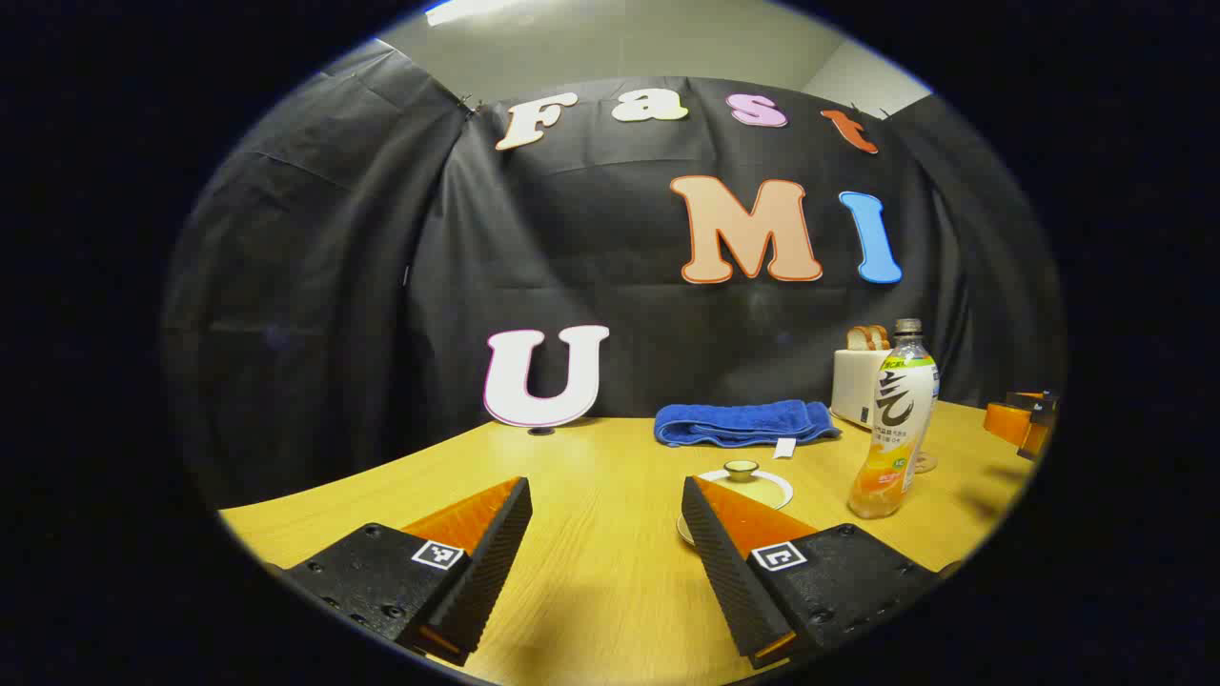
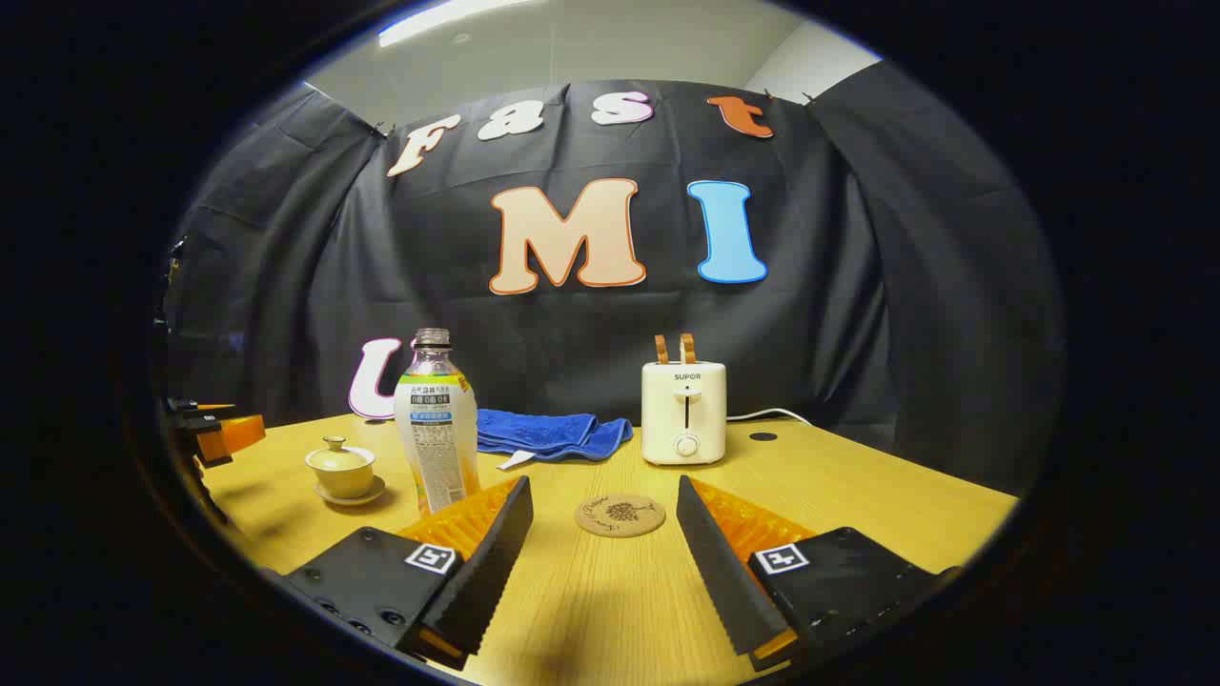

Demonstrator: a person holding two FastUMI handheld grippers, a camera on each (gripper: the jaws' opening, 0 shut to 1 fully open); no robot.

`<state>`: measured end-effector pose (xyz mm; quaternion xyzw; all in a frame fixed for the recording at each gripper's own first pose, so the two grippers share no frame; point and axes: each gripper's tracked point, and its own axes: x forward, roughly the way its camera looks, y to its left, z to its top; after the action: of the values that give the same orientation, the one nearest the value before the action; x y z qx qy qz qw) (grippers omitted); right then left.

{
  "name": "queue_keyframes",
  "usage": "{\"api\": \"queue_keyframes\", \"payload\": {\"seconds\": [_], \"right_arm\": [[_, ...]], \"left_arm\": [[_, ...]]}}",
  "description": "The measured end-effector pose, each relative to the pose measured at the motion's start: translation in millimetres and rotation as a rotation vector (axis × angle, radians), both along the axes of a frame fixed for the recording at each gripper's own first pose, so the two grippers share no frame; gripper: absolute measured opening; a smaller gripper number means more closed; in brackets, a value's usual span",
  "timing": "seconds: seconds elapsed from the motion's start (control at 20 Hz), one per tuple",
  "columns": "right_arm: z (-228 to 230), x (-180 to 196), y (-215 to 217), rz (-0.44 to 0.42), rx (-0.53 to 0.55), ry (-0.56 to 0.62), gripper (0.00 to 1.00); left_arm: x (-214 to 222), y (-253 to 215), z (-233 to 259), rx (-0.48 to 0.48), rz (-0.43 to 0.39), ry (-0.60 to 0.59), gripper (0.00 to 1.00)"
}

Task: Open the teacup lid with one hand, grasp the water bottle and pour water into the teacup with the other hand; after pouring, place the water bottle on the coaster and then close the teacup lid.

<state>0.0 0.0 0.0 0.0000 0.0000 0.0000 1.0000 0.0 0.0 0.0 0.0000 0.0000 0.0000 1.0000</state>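
So nothing's been grabbed so far: the left gripper (image 1: 605,562) hangs over the wooden surface (image 1: 591,591) with its jaws spread wide and empty, and the right gripper (image 2: 600,562) is the same, released and holding nothing. In the right gripper view the teacup (image 2: 341,472) sits on its saucer (image 2: 351,494) with the lid (image 2: 335,449) on, just beside the water bottle (image 2: 436,429), and the coaster (image 2: 620,514) lies out in front between the right jaws' line of sight, with the toaster (image 2: 683,412) and a blue towel (image 2: 548,433) further back. Biggest worry imo is how close the cup and bottle stand. The bottle looks uncapped, so if the left gripper goes for that little lid knob and swings wide, it could bump the bottle and slosh or tip it. The knob is tiny too, so a slightly off-centre pinch probably skids off or drags the whole cup across its saucer. Same deal the other way: the right gripper closing on the bottle too low or too hard could squeeze the soft plastic and push liquid out of the top. And with both grippers working in that same corner they could easily clash.
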Motion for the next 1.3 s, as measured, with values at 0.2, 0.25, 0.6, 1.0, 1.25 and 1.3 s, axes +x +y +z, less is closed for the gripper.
{"api": "queue_keyframes", "payload": {"seconds": [0.2,0.25,0.6,1.0,1.25,1.3], "right_arm": [[0,0,-2,-0.003,0.0,0.0,0.97],[0,0,-1,0.005,0.001,0.002,0.97],[3,4,-11,-0.016,0.0,0.001,0.99],[2,2,-10,-0.02,0.0,0.001,0.96],[2,3,-11,-0.02,0.0,0.001,0.99],[2,2,-11,-0.02,0.0,0.001,0.99]], "left_arm": [[0,7,1,-0.002,0.034,-0.002,0.93],[1,7,1,-0.001,0.04,-0.001,0.93],[1,2,0,-0.004,0.022,-0.003,0.93],[1,3,0,-0.004,0.027,-0.002,0.93],[2,-7,1,-0.005,-0.019,-0.003,0.93],[3,-11,0,-0.005,-0.036,-0.001,0.93]]}}
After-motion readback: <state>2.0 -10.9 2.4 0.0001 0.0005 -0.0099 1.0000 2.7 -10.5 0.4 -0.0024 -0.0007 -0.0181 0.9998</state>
